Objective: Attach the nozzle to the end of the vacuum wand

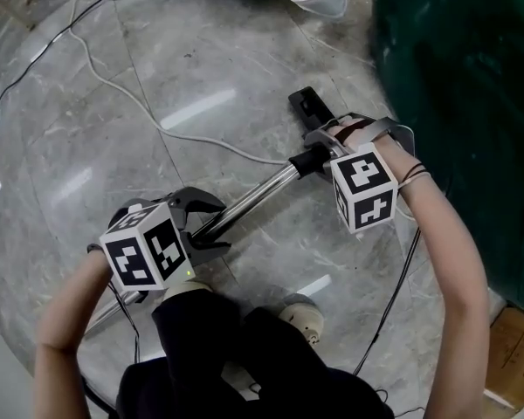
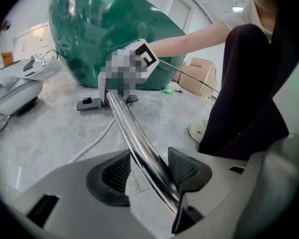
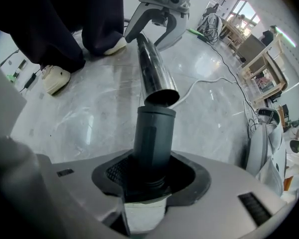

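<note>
Nozzle, clamped by its collar in the right gripper, is facing the open rim of the wand, which the left gripper is clamping over wide marble floor.

I note the long silver metal wand tube: chrome-bright, smooth, mirror glossy. The dark grey cylindrical plastic nozzle neck is matt and smooth. The left gripper has a matt pale grey plastic shell; its pads look black, finely ribbed, rubbery. The grey veined stone-look floor is polished, reflective. The big green curved body is glossy. The brown cardboard box is dull.
</note>
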A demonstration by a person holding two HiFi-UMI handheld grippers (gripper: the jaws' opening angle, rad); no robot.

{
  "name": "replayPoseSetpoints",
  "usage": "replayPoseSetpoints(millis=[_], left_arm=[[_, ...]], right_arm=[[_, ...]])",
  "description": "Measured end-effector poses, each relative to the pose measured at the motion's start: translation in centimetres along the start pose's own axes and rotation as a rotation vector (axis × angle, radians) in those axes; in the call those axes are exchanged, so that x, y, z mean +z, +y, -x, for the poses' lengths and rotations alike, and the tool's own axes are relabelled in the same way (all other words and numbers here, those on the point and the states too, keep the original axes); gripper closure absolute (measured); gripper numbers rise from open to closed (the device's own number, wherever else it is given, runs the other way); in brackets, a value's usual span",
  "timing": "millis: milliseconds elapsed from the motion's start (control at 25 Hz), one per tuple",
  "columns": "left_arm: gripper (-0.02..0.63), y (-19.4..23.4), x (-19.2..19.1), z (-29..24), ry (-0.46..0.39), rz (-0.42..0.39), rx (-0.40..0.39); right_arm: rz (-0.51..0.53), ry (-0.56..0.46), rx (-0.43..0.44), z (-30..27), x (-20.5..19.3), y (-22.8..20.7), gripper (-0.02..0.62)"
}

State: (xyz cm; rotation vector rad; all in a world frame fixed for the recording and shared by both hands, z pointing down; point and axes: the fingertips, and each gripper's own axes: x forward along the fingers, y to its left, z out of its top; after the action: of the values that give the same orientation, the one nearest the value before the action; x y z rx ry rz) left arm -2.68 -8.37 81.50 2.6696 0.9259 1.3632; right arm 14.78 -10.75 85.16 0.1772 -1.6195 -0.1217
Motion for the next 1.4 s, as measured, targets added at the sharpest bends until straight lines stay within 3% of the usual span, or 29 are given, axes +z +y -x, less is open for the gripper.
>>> replayPoseSetpoints(millis=[200,480,760,1040,1400], left_arm=[[0.368,0.5,-0.3,-0.1,0.018,0.003,-0.004],[0.365,0.0,-0.2,-0.6,0.032,-0.011,-0.030],[0.364,-0.3,-0.1,-1.3,0.059,-0.001,-0.039],[0.365,-0.1,-0.6,-2.2,0.079,0.016,-0.015],[0.376,-0.2,-0.3,-2.8,0.012,0.066,-0.003]], right_arm=[[-0.020,-0.051,-0.005,0.5,0.6,-0.2,0.400],[0.005,-0.041,0.002,0.5,0.6,-0.1,0.400],[0.149,0.059,-0.021,0.3,0.2,0.0,0.400],[0.205,0.173,-0.059,0.7,-0.2,0.0,0.401],[0.214,0.158,-0.047,0.7,-0.4,1.0,0.400]])
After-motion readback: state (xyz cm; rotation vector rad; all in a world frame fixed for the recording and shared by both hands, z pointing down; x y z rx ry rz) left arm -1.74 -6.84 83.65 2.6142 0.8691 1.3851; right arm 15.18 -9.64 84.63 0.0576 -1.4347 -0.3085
